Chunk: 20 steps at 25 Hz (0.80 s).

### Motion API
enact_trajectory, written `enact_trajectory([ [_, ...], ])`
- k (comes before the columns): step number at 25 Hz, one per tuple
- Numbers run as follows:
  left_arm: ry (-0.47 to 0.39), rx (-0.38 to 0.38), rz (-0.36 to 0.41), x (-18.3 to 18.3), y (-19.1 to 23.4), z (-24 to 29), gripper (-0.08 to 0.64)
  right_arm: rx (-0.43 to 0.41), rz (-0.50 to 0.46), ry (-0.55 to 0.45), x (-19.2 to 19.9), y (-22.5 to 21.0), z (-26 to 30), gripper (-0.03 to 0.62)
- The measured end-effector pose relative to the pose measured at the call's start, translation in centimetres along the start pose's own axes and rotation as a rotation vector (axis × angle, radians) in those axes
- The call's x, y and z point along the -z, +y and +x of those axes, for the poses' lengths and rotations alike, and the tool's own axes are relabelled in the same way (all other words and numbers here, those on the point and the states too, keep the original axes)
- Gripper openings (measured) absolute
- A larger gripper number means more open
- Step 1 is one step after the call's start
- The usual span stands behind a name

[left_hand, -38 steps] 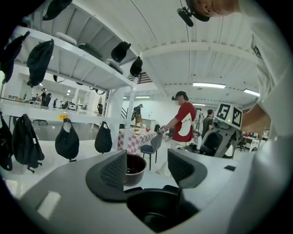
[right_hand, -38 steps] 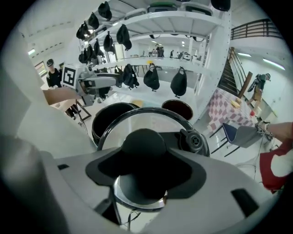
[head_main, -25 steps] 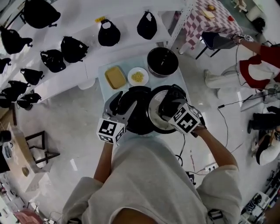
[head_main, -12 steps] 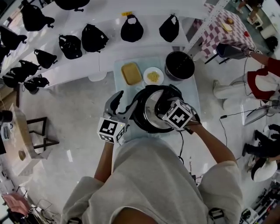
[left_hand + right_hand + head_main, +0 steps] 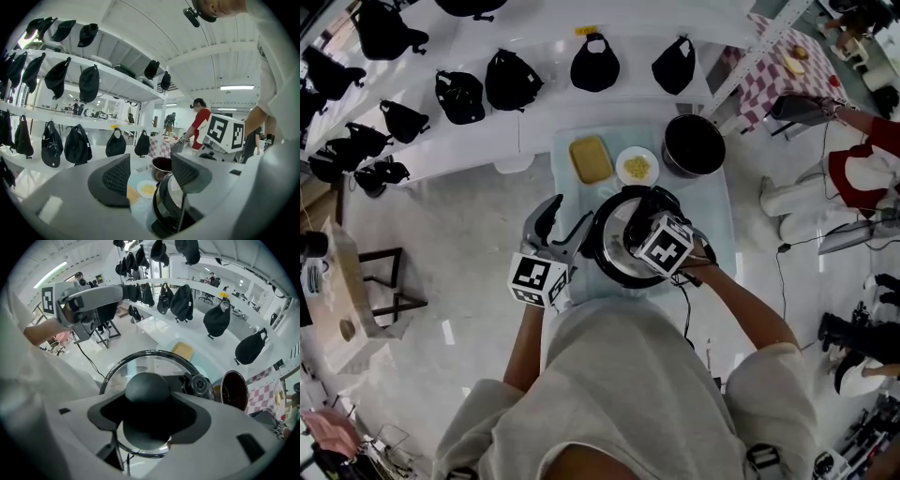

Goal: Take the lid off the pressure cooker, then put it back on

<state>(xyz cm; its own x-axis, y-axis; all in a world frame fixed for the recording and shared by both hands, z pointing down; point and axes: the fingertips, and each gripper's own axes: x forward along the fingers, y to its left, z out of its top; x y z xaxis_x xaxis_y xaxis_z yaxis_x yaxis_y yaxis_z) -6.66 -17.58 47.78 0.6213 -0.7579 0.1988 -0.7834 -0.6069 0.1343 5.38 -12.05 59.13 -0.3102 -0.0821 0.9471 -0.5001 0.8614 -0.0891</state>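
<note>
The black pressure cooker (image 5: 602,265) stands on a light blue table (image 5: 712,211). Its glass lid (image 5: 617,225) with a steel rim hangs over the cooker's mouth, somewhat tilted. My right gripper (image 5: 645,228) points steeply down and is shut on the lid's round black knob (image 5: 146,386). The steel rim (image 5: 140,354) and a black valve (image 5: 198,385) show beyond the jaws. My left gripper (image 5: 562,221) stands open just left of the cooker with nothing between its fingers. In the left gripper view the cooker (image 5: 167,208) lies low and right of the left gripper (image 5: 150,180).
Behind the cooker on the table are a yellow block (image 5: 590,158), a white plate of yellow food (image 5: 637,167) and an open black pot (image 5: 694,143). White shelves (image 5: 534,122) with several black caps run behind. A person in red (image 5: 862,159) stands at the right.
The right gripper has carried the lid from the cooker's right side to over its mouth and lower. The left gripper has drawn back left from the cooker.
</note>
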Motion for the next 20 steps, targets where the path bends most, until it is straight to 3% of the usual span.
enact_trajectory([
  [8, 0.003, 0.006, -0.007, 0.2, 0.3, 0.9, 0.258, -0.011, -0.001, 0.032, -0.4, -0.3, 0.6, 0.272],
  [13, 0.007, 0.012, -0.005, 0.1, 0.1, 1.7, 0.258, -0.037, -0.097, 0.074, 0.0, 0.2, 1.5, 0.272],
  [20, 0.012, -0.016, -0.016, 0.3, 1.2, 1.9, 0.258, -0.064, -0.119, 0.085, 0.0, 0.1, 2.0, 0.275],
])
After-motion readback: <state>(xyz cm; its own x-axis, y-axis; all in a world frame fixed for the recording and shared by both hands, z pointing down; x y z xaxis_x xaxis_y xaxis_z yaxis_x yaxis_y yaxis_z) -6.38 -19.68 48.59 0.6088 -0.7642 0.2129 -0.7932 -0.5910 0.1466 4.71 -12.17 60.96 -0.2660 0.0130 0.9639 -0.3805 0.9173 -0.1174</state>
